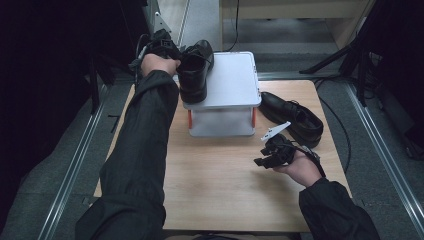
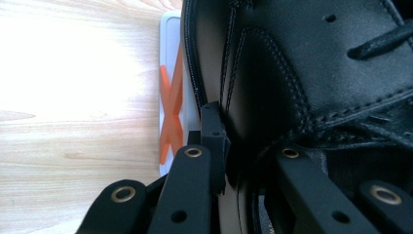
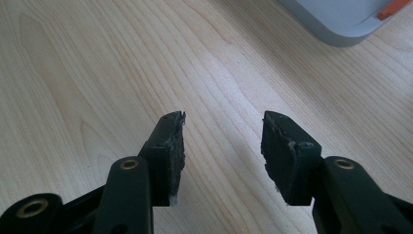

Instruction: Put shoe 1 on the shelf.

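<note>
Right gripper (image 1: 265, 159), nearest, hovers over the wooden table (image 1: 220, 200), jaws apart and empty. Second shoe (image 1: 292, 117) lies on the table beside the white box (image 1: 227, 82), seemingly yet to be moved. Left gripper (image 1: 172, 57), farthest, clamps the collar of the first shoe (image 1: 195, 70), resting on the box lid.

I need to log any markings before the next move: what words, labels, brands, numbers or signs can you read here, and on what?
None: no readable text in any view.
Box: no lettering; an orange X-shaped mark on its side, a marking rather than text.
Shoe in the left gripper: no brand visible.
Second shoe on the table: nothing legible.
</note>
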`<state>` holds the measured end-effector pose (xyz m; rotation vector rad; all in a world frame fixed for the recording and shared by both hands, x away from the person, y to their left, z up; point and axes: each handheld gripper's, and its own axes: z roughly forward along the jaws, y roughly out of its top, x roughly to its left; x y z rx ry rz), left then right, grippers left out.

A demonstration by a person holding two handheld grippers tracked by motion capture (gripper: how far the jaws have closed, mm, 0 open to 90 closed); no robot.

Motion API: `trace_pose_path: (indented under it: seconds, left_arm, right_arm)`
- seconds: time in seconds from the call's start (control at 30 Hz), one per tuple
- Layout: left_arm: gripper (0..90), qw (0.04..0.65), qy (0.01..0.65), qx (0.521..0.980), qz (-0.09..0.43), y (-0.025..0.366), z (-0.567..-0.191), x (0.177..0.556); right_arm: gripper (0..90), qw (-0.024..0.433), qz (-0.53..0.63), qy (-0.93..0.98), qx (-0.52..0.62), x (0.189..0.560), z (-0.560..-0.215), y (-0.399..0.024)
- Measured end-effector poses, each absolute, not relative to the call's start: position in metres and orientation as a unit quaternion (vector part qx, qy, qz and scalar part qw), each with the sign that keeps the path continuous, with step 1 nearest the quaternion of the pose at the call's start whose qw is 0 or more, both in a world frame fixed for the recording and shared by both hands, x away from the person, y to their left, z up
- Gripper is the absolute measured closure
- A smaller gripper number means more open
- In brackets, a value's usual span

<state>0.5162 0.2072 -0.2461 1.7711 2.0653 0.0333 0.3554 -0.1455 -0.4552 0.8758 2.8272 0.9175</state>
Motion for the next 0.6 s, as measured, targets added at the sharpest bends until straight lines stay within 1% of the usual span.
trace_pose_path:
  seconds: [0.4, 0.6]
  left_arm:
    - [81.4, 0.206, 0.743, 0.637, 0.017, 0.192, -0.255, 0.520]
    - [81.5, 0.203, 0.736, 0.645, 0.018, 0.186, -0.256, 0.519]
  right_arm:
    - [51.6, 0.023, 0.293, 0.912, 0.287, 0.355, -0.456, -0.149]
    - [51.6, 0.023, 0.291, 0.913, 0.284, 0.355, -0.456, -0.147]
